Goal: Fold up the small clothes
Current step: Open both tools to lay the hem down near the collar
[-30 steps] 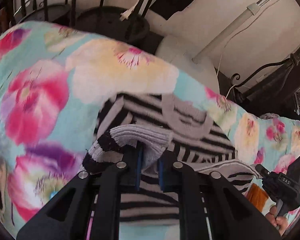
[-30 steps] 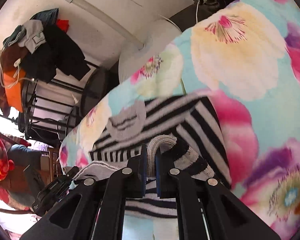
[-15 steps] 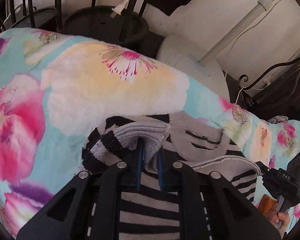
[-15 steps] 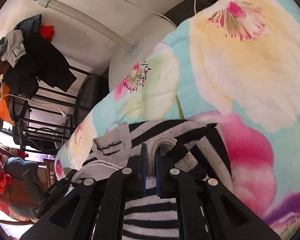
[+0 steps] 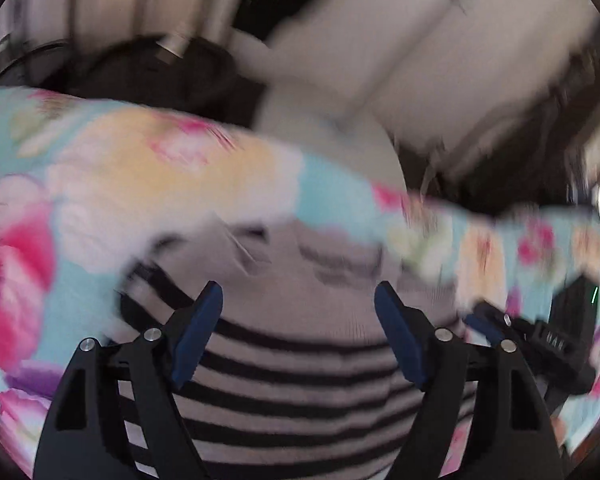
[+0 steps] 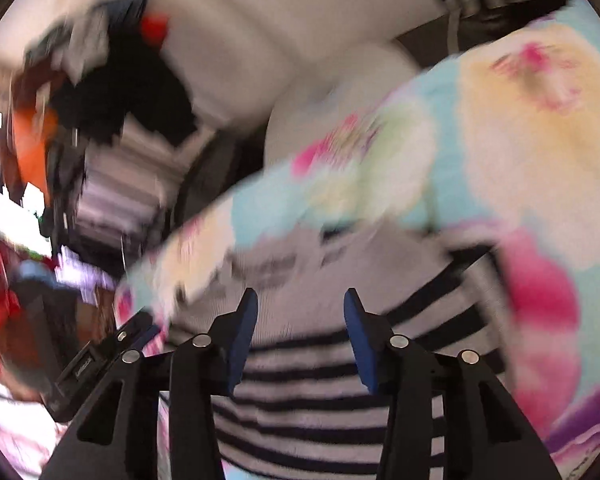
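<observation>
The left tongs [image 5: 298,304] have just opened wide with nothing pinched; the striped top [image 5: 300,360] lies flat on the floral sheet [image 5: 148,168], straight under them and running on toward 12 o'clock. The right tongs [image 6: 300,312] have also just opened, to a middling gap, empty, over the same top, whose stripes run 9 to 3 o'clock.

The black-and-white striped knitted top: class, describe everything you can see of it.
The black-and-white striped knitted top looks soft and woolly, with a plain grey band towards its far edge. It lies folded on the flowered turquoise bedspread. Both claws, left and right, have just been opening; nothing is gripped. Blur hides finer details.
</observation>
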Motion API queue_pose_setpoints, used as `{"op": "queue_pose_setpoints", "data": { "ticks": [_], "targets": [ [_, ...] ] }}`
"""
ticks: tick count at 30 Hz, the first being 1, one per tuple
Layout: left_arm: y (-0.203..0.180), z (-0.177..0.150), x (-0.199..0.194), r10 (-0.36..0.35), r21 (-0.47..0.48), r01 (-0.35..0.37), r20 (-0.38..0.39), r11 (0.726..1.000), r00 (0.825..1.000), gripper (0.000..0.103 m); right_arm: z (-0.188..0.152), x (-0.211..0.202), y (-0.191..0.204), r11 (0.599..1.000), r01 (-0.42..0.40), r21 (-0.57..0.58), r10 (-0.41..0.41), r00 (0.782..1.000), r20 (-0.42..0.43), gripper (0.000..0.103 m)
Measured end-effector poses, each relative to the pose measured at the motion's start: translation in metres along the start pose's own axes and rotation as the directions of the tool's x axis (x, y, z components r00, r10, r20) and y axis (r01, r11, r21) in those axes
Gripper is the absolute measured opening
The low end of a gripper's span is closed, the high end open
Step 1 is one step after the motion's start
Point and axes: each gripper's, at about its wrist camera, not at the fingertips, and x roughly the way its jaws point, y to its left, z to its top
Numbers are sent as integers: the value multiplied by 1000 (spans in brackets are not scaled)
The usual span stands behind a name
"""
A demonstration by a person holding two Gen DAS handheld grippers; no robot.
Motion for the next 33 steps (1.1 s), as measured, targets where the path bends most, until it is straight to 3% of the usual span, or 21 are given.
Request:
{"op": "queue_pose_setpoints", "data": {
  "ticks": [1, 2, 4, 5, 6, 7, 8, 10, 13, 15, 17, 18, 19, 21, 23, 25, 28, 29, 31, 32, 33],
  "targets": [
    [-6, -6, 9, 37, 46, -36, -22, 998, 999, 75, -4, 6, 1, 1000, 1, -13, -1, 1000, -26, 44],
    [-11, -13, 21, 136, 103, -133, -24, 986, 990, 76, -8, 16, 0, 1000, 13, -24, -15, 998, -55, 44],
    [-1, -17, 36, 300, 130, -295, -21, 947, 954, 76, -11, 25, -12, 998, 63, -14, -64, 996, -66, 44],
    [12, -17, 42, 349, 112, -344, -36, 932, 936, 76, -8, 27, -30, 994, 105, 20, -103, 993, -58, 37],
    [32, -15, 47, 332, 63, -328, -67, 943, 941, 74, -6, 25, -47, 991, 124, 56, -122, 992, -43, 26],
    [46, -14, 46, 294, 15, -294, -77, 956, 953, 71, -2, 22, -65, 983, 156, 98, -153, 988, -33, 1],
    [57, -11, 43, 257, -31, -259, -75, 965, 964, 66, 0, 17, -80, 974, 176, 143, -174, 984, -24, 0],
    [67, -1, 31, 188, -115, -193, -60, 974, 980, 65, 3, 9, -92, 968, 124, 220, -125, 992, -12, 0],
    [51, 11, 7, 117, -106, -113, 40, 988, 992, 67, 4, 6, -63, 981, 129, 142, -132, 991, 15, 9],
    [31, 12, 5, 60, -31, -59, 36, 998, 998, 72, 1, 9, -34, 994, 103, 42, -104, 995, 13, 15],
    [11, 6, 16, 48, 61, -47, -15, 997, 999, 80, -5, 17, -13, 998, 61, -10, -61, 998, -18, 41],
    [4, -1, 29, 135, 123, -129, -44, 984, 990, 87, -9, 23, -7, 998, 53, -30, -54, 997, -46, 45],
    [0, -9, 40, 235, 163, -222, -65, 961, 970, 91, -12, 29, -4, 998, 51, -45, -54, 996, -76, 48],
    [12, -24, 71, 415, 208, -381, -155, 901, 896, 95, -18, 44, -13, 991, 126, -53, -133, 982, -136, 46],
    [11, -32, 66, 421, 217, -390, -119, 895, 899, 94, -22, 40, -35, 986, 156, 59, -147, 980, -133, 22],
    [-6, -32, 54, 436, 262, -404, -79, 877, 896, 94, -22, 28, -35, 984, 148, 98, -136, 984, -117, 27],
    [-34, -40, 28, 391, 317, -370, -4, 874, 920, 94, -31, 7, -4, 984, 177, -9, -177, 982, -60, 39],
    [-44, -47, 21, 389, 352, -370, 17, 860, 921, 94, -40, 5, 7, 982, 184, -44, -186, 981, -50, 39],
    [-53, -60, 24, 433, 404, -408, 30, 819, 901, 96, -55, 2, 21, 973, 206, -103, -212, 976, -51, 44],
    [-53, -69, 27, 478, 429, -443, 31, 787, 878, 98, -70, 4, 26, 957, 251, -147, -262, 963, -62, 50],
    [-51, -82, 40, 535, 442, -484, 10, 755, 845, 98, -82, 11, 25, 943, 286, -172, -302, 951, -73, 54]
  ]
}}
